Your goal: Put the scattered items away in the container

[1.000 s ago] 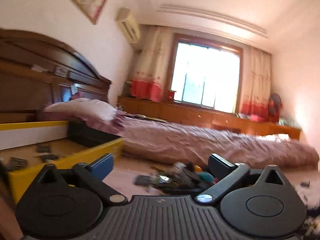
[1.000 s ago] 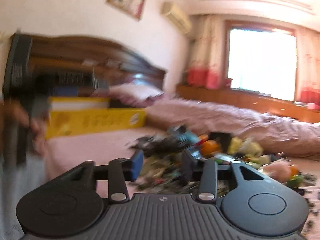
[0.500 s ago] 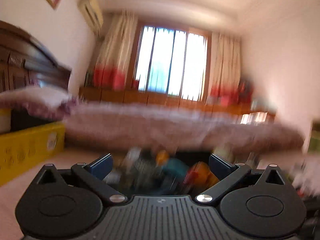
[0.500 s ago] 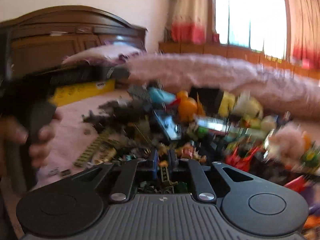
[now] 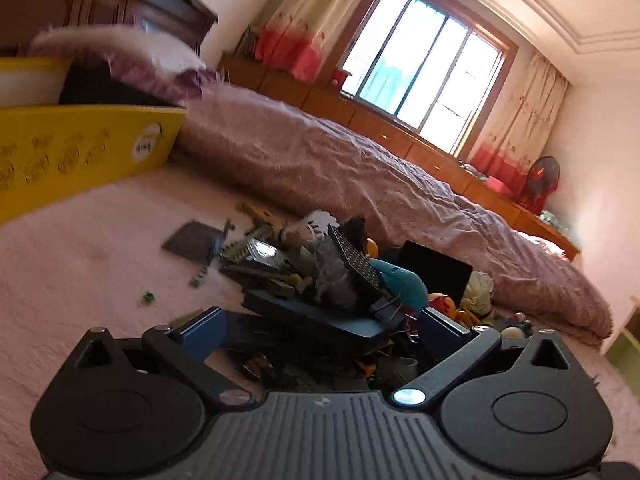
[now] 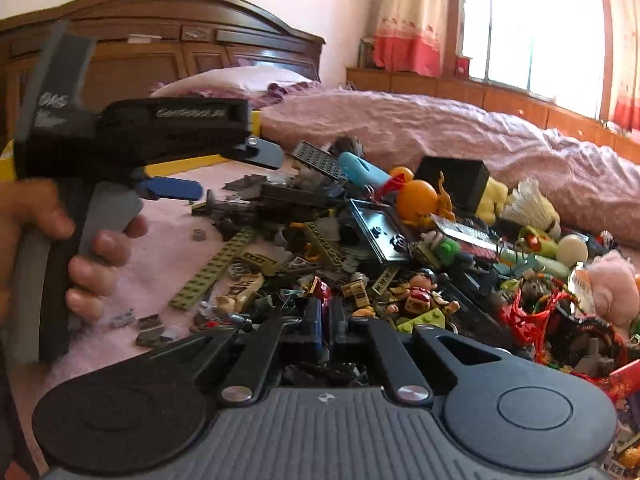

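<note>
Right wrist: toy pile [image 6: 400,248] beside quilt edge [image 6: 460,148]

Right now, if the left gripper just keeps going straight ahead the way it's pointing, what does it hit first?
Most likely the dark blue flat piece at the near edge of the toy pile; it lies right between the open left gripper fingers. Depth is hard to judge through the fisheye.

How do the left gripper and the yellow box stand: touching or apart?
Apart. The left wrist view shows the left gripper open at the toy pile, with pink blanket between it and the yellow box.
</note>
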### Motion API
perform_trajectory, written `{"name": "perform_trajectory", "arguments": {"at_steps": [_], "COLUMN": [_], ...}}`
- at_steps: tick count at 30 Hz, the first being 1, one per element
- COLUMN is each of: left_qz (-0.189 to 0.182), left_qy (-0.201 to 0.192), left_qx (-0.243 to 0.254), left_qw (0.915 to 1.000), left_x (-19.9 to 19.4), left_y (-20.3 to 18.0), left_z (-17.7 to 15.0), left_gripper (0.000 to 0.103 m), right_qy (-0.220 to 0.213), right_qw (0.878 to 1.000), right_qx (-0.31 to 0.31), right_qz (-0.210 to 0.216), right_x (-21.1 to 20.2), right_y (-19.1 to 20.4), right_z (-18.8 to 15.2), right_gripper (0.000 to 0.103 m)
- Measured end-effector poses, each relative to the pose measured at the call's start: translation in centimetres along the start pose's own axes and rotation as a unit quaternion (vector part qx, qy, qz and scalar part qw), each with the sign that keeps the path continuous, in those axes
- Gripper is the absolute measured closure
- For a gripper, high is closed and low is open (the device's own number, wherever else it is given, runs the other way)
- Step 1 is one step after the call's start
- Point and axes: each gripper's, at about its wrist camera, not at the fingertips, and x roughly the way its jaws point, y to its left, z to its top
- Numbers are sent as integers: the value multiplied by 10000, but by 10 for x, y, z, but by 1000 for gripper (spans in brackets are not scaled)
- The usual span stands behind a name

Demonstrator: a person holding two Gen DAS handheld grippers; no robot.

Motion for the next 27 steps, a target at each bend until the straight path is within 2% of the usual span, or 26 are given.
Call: {"name": "perform_trajectory", "arguments": {"at_steps": [3,5,7,9,11,12,13,15,17,19,27], "left_qz": [-119,-252,-497,-750,-845,-837,-786,-694,-722,-880,-1200], "left_qy": [-39,-29,68,219,340,323,254,66,-15,11,647], "left_qx": [78,227,378,486,641,810,1083,1790,2209,2385,2895], "left_qw": [9999,9994,9980,9958,9938,9927,9907,9814,9726,9672,9474], "left_x": [-4,-7,-11,-10,-12,-13,-14,-20,-25,-27,-15], "left_y": [-1,-5,-11,-18,-27,-32,-39,-57,-71,-82,-122], "left_z": [2,2,0,-2,-7,-9,-14,-25,-35,-45,-70], "left_gripper": [1,2,10,37,52,59,61,67,68,68,67], "right_qy": [-247,-557,-832,-1009,-1065,-1077,-1083,-1091,-1126,-1176,-1300], "right_qw": [9996,9983,9948,9896,9837,9805,9780,9753,9766,9784,9758], "right_qx": [-108,151,546,950,1310,1478,1606,1743,1639,1478,1530], "right_qz": [-46,-103,-218,-394,-619,-722,-780,-803,-814,-838,-868], "right_x": [-16,-35,-54,-67,-73,-75,-76,-76,-77,-79,-93], "right_y": [-1,-15,-34,-56,-73,-79,-83,-86,-83,-78,-82], "right_z": [5,15,22,24,23,22,22,22,23,24,26], "right_gripper": [98,98,98,98,98,98,98,98,98,98,97]}}
